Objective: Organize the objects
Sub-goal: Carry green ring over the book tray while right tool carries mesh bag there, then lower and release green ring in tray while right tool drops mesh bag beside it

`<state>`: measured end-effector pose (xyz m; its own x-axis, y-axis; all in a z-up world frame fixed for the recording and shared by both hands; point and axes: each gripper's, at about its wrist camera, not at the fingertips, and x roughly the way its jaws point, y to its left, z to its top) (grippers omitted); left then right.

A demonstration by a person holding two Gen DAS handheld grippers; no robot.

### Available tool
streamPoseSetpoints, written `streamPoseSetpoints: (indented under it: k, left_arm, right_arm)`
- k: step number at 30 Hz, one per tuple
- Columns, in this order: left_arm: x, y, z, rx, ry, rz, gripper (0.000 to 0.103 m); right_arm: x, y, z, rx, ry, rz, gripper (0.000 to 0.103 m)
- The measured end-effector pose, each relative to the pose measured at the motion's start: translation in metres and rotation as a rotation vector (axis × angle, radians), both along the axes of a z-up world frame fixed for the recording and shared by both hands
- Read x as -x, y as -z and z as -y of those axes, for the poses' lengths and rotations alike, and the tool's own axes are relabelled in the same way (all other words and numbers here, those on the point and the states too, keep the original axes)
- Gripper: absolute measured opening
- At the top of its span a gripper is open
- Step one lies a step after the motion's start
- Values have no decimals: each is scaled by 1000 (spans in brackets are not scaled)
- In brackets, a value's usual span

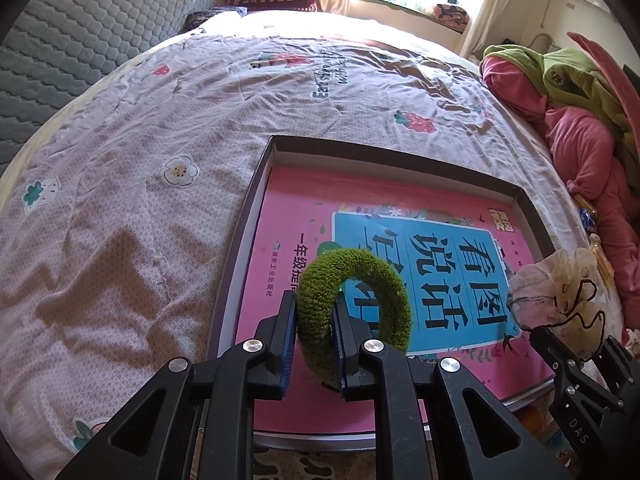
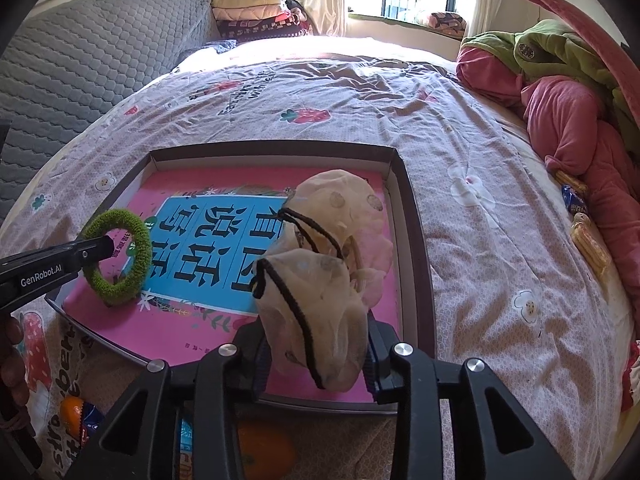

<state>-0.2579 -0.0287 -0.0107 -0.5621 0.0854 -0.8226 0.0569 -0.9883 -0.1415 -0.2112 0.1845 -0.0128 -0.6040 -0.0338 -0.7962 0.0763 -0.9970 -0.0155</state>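
Observation:
A fuzzy green scrunchie (image 1: 356,304) stands on edge over the pink book (image 1: 300,208) that lies in a shallow dark-rimmed box (image 1: 400,156) on the bed. My left gripper (image 1: 314,300) is shut on the ring's left side; in the right wrist view it (image 2: 108,246) reaches in from the left onto the green scrunchie (image 2: 120,260). A sheer beige scrunchie with a black cord (image 2: 320,280) sits between the fingers of my right gripper (image 2: 316,332). Its fabric fills the gap and touches both pads, over the box's near right part. The left wrist view shows this gripper (image 1: 568,344) at lower right.
The box rim (image 2: 276,146) rests on a floral bedspread (image 1: 140,160). Pink and green clothes (image 1: 560,120) pile along the right edge, with snack packets (image 2: 588,240) beside them. An orange (image 2: 264,452) lies below the box's near edge. A grey quilted headboard (image 1: 80,40) is at left.

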Motion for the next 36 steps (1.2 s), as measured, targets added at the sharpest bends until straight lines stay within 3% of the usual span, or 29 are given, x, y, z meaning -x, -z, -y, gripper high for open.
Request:
streamPoseSetpoints:
  k: [10, 12, 25, 29, 36]
  left_arm:
    - [-4, -9, 3, -13, 4, -33, 24]
    - [-4, -9, 3, -12, 3, -31, 29]
    - [-8, -17, 1, -15, 10, -54, 36]
    - [-13, -23, -1, -11, 8, -72, 45]
    - [-23, -36, -6, -23, 13, -100, 51]
  right_arm:
    - [-3, -10, -3, -27, 12, -47, 50]
    - [-4, -12, -3, -31, 9, -53, 50]
    - [-9, -25, -2, -74, -9, -113, 53]
    - [-10, -28, -3, -70, -10, -127, 53]
    - [-12, -34, -6, -62, -9, -149, 57]
